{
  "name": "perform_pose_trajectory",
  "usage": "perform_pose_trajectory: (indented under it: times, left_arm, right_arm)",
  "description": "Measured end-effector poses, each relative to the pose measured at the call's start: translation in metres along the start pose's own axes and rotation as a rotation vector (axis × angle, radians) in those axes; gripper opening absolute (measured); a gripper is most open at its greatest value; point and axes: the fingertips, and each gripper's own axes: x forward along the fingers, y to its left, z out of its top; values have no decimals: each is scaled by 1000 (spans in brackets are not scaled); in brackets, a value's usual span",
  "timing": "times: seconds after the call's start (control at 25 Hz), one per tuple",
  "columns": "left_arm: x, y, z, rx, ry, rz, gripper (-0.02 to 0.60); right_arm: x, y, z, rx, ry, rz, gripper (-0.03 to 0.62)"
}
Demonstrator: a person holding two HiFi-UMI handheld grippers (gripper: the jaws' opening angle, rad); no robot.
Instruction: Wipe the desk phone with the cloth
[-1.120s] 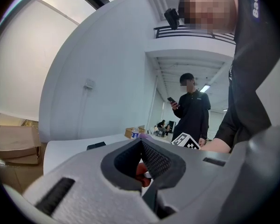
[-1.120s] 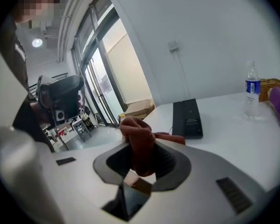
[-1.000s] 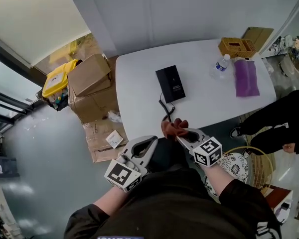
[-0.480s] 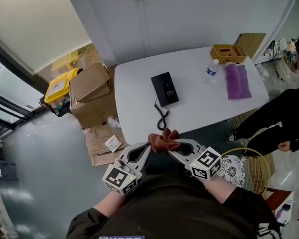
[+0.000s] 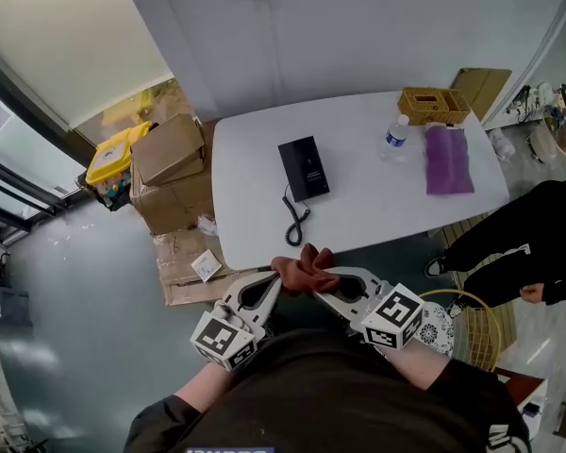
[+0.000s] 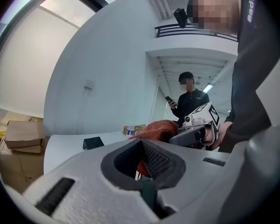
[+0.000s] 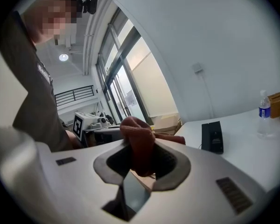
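Observation:
A black desk phone point(image 5: 303, 168) lies on the white table point(image 5: 368, 215), its coiled cord point(image 5: 293, 217) trailing toward the near edge. A rust-brown cloth point(image 5: 305, 267) hangs in the air just off that edge, close to my body. My right gripper point(image 5: 319, 279) is shut on the cloth point(image 7: 139, 143), which bulges up through its jaws. My left gripper point(image 5: 275, 276) meets the cloth's left end with its jaws closed on it point(image 6: 155, 129). The phone point(image 7: 212, 137) sits well ahead of both grippers and shows small in the left gripper view point(image 6: 93, 143).
A water bottle point(image 5: 393, 136), a wicker box point(image 5: 434, 105) and a purple cloth point(image 5: 448, 159) sit at the table's far right. Cardboard boxes point(image 5: 170, 154) and a yellow bin point(image 5: 113, 154) stand left of the table. A person in black point(image 5: 538, 234) stands at the right.
My left gripper has come in from the left and taken the cloth's end. Both grippers and the cloth have drawn back from the table's near edge toward my body.

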Motion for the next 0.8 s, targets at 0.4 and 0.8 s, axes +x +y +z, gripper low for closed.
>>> perform_pose_trajectory:
  times: [0.4, 0.8]
  left_arm:
    - [5, -9, 0, 11, -6, 6, 14]
    - [4, -12, 4, 23, -10, -4, 14]
  right_arm:
    - [-6, -2, -4, -19, 6, 19, 103]
    - [-7, -1, -4, -12, 13, 23, 103]
